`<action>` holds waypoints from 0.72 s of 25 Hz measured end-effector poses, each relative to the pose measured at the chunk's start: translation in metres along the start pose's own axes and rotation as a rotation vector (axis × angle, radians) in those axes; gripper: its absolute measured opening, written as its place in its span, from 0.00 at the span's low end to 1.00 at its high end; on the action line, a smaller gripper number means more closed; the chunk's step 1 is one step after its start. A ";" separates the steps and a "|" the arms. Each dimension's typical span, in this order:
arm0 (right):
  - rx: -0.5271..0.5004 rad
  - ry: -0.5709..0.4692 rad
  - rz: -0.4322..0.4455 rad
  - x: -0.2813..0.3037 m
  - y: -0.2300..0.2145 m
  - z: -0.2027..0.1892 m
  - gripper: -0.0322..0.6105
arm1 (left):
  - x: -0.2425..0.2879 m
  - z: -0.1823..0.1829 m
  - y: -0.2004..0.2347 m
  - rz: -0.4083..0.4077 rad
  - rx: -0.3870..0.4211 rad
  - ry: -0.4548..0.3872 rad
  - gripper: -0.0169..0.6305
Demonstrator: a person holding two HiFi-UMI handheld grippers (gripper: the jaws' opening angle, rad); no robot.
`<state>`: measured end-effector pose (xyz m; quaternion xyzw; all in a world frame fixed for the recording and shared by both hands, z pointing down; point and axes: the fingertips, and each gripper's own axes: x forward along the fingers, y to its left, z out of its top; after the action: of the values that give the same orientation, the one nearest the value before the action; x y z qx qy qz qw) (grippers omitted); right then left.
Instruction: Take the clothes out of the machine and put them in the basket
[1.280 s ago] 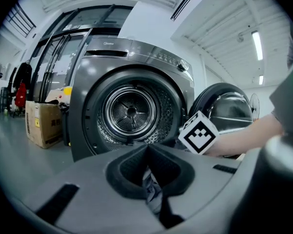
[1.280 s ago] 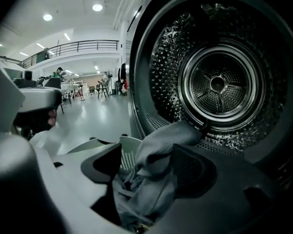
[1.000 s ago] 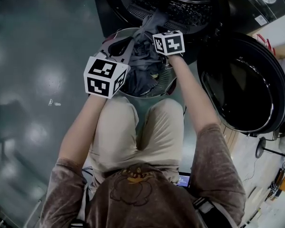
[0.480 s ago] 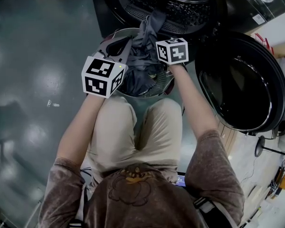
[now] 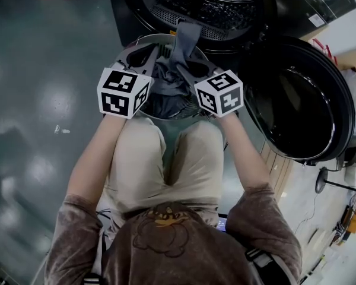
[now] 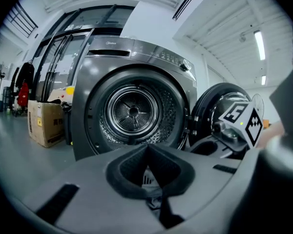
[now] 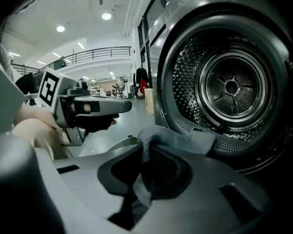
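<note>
The front-loading machine's drum [image 5: 213, 5] stands open at the top of the head view. A grey garment [image 5: 186, 37] hangs from the drum's lip down over the round wire basket [image 5: 184, 116], which holds dark clothes. My right gripper [image 5: 193, 70] is shut on this garment; in the right gripper view the cloth [image 7: 180, 138] runs between the closed jaws of the right gripper [image 7: 145, 152] and trails back to the drum [image 7: 232, 87]. My left gripper [image 5: 154, 52] hovers over the basket's left side. In its own view the left gripper [image 6: 147, 150] has shut jaws, with dark cloth showing below them.
The machine's round door [image 5: 299, 100] hangs open at the right, close to my right arm. A cardboard box [image 6: 46, 123] sits on the floor left of the machine. The person's knees are just behind the basket. A bench with cables [image 5: 320, 218] lies at the lower right.
My right gripper has pulled back from the drum mouth toward the person, drawing the grey garment out over the basket. The left gripper has stayed put.
</note>
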<state>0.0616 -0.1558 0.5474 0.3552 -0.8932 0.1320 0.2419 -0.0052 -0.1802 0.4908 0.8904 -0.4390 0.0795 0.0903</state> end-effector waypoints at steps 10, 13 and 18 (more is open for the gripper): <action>0.019 0.046 0.111 -0.017 0.045 -0.021 0.11 | 0.003 -0.002 0.001 0.003 0.003 0.013 0.04; 0.015 0.037 0.091 -0.013 0.042 -0.024 0.12 | 0.003 -0.003 0.002 0.001 -0.003 0.014 0.04; 0.020 0.014 0.008 -0.003 0.021 -0.022 0.36 | 0.005 -0.008 0.007 -0.011 -0.029 0.022 0.04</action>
<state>0.0562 -0.1301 0.5630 0.3532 -0.8915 0.1446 0.2440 -0.0081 -0.1867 0.5000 0.8904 -0.4343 0.0825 0.1087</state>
